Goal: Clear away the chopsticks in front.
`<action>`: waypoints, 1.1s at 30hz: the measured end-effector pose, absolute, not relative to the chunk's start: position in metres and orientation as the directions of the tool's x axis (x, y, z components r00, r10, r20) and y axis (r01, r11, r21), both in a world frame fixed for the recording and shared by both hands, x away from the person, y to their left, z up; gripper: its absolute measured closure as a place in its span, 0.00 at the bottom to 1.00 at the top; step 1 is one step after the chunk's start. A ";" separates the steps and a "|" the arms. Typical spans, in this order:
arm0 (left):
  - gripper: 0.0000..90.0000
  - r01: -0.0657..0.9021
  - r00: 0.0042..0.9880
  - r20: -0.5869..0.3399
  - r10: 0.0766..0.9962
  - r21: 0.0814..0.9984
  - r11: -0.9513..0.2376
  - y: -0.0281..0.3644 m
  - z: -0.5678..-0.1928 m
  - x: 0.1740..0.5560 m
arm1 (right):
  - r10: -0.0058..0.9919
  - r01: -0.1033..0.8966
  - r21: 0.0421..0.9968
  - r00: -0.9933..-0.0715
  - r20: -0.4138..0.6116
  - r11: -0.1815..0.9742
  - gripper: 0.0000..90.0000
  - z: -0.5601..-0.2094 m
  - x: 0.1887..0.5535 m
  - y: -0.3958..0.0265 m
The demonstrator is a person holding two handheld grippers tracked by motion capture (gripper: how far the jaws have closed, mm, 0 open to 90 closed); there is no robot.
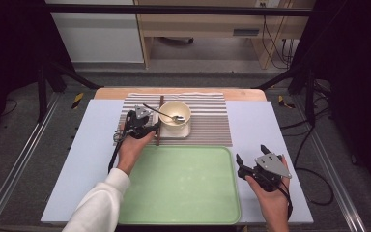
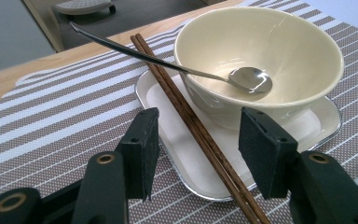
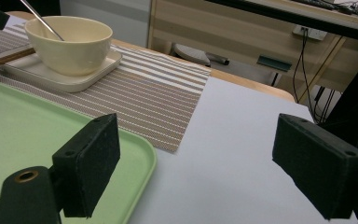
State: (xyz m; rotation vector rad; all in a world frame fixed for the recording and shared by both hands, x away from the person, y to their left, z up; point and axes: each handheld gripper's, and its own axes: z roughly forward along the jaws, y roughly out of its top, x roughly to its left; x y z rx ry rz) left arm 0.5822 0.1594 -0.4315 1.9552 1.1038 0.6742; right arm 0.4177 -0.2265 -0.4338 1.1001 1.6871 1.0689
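Straddling ridged brown wooden chopsticks [image 2: 200, 135] unclenched, left gripper [image 2: 198, 144]; glossy cream bowl [image 2: 261, 51] at 1 o'clock cradles a steel spoon [image 2: 249, 79]

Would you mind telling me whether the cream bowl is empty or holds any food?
No food: the bowl holds just a metal spoon, whose head rests on its bare, clean inside.

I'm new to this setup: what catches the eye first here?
A cream bowl with a spoon in it stands on a white plate on the striped mat. The left gripper straddles the chopsticks lying across that plate. An empty green tray lies nearer the person.
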 end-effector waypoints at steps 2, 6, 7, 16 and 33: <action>0.54 0.465 0.480 0.078 0.874 0.822 -0.329 0.159 -0.432 0.582 | 0.945 0.234 0.939 -0.268 -0.188 0.253 0.17 -0.434 0.418 -0.226; 0.59 0.472 0.481 0.069 0.874 0.820 -0.324 0.157 -0.432 0.582 | 0.946 0.235 0.939 -0.265 -0.188 0.253 0.18 -0.434 0.418 -0.226; 0.60 0.474 0.481 0.070 0.874 0.818 -0.326 0.156 -0.432 0.582 | 0.946 0.236 0.938 -0.265 -0.188 0.252 0.18 -0.434 0.418 -0.226; 0.65 0.521 0.435 0.057 0.899 0.798 -0.303 0.152 -0.439 0.587 | 0.948 0.243 0.938 -0.262 -0.181 0.247 0.19 -0.434 0.417 -0.228; 0.72 0.588 0.390 0.017 0.920 0.765 -0.263 0.147 -0.444 0.589 | 0.947 0.254 0.935 -0.269 -0.176 0.246 0.21 -0.434 0.418 -0.227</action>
